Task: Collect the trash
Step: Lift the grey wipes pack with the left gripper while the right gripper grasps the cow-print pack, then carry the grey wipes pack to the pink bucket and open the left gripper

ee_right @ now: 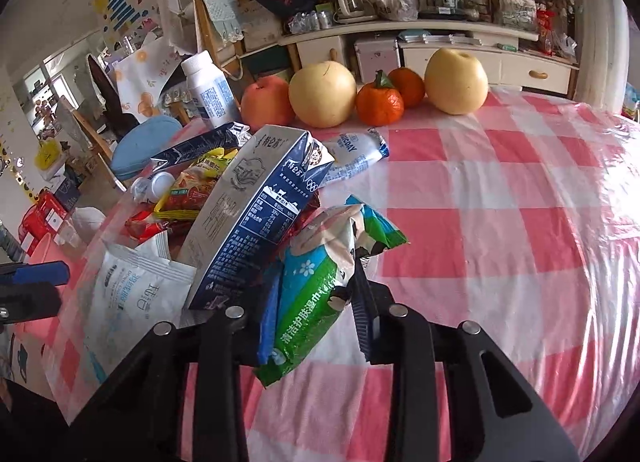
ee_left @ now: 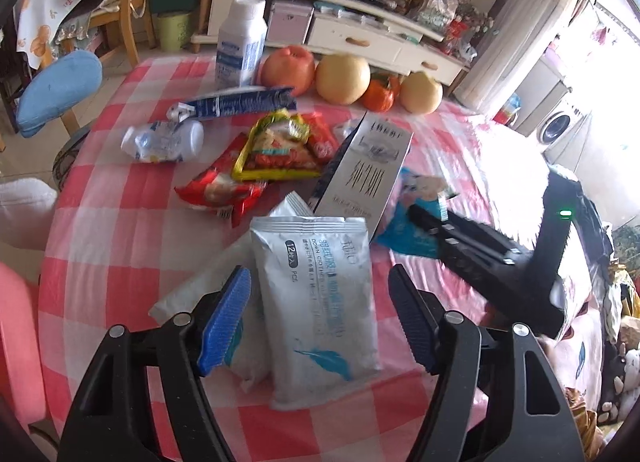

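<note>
Room: behind my table I see a long white cabinet (ee_right: 440, 49) full of jars and bags, and a wooden chair (ee_left: 120, 1).
Table: it has a pink and white checked cloth (ee_right: 500, 201) under clear plastic.
Fruit: an apple (ee_right: 266, 103), two yellow pears (ee_right: 322, 93) and two oranges (ee_right: 380, 103) stand in a row at the far edge.
Bottle: a white bottle (ee_left: 241, 45) stands upright just beside the apple.
Trash pile: snack wrappers (ee_left: 276, 145), a squashed little bottle (ee_left: 164, 140) and a dark blue tube (ee_left: 240, 101) lie close together in the middle.
Milk carton: a grey and blue milk carton (ee_right: 248, 213) is tilted up, leaning on the pile.
My left gripper: my left gripper (ee_left: 320, 318) has its jaws spread wide, and I hold it low over the table.
White pouch: a white pouch (ee_left: 320, 302) with a blue feather lies flat between the blue pads (ee_left: 226, 318). They do not touch it.
Second pouch: another white pouch (ee_left: 192, 290) lies partly under it.
My right gripper: my right gripper (ee_right: 316, 318) has its jaws pressed onto a green wipes pack (ee_right: 316, 286).
Green pack: it sticks up, crumpled, between the jaws, touching the milk carton.
Lifted or not: I cannot tell if the green pack is off the table.
</note>
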